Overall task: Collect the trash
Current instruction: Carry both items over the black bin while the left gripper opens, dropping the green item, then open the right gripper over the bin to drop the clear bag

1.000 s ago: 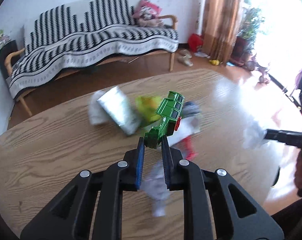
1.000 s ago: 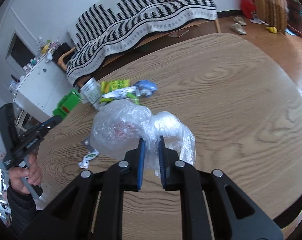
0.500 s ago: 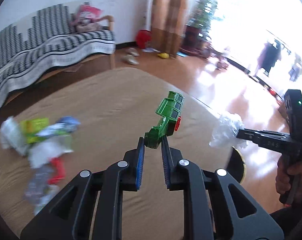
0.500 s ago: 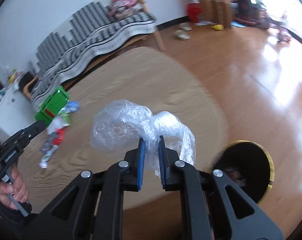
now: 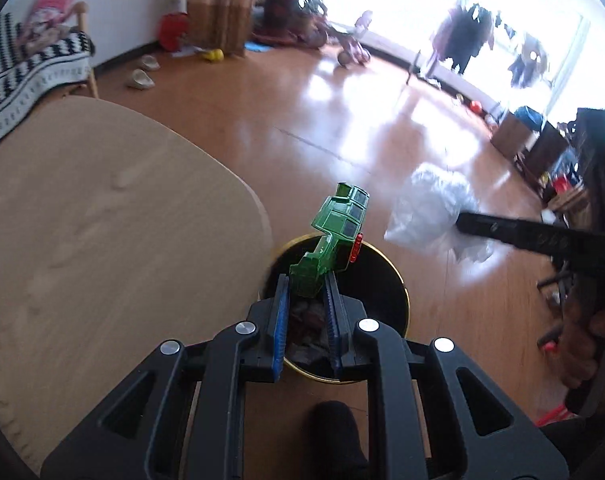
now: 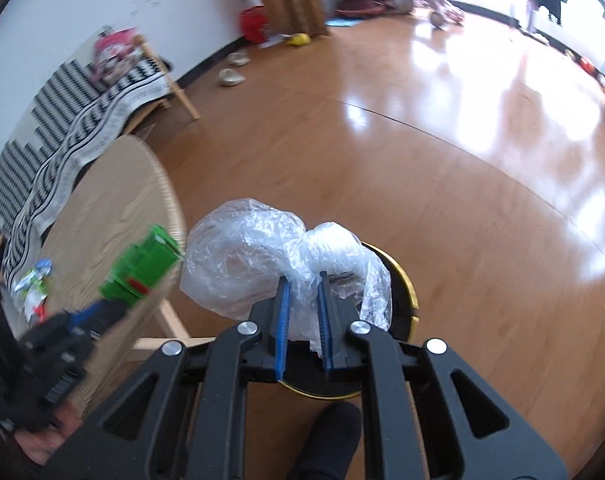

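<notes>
Toy [image 5: 334,240], green plastic, pinched by its lower end in left gripper [image 5: 307,286], jaws narrow around it, above black bin [image 5: 386,280]. Bag [image 6: 262,256], clear and crumpled, clamped in right gripper [image 6: 302,280], jaws nearly closed, over same bin [image 6: 402,280]. Beside, table [image 5: 102,220]; more litter [image 6: 32,288] on it.

The rounded light-wood bench [image 6: 114,216] carried a small cluster of crumpled wrappers [image 6: 32,288] near its far side. The glossy orange-brown wooden floor [image 6: 402,152] carried a round black bin with a gold rim [image 5: 382,284], standing just beside the bench edge, and a pair of pale slippers [image 6: 232,70] near the wall.
</notes>
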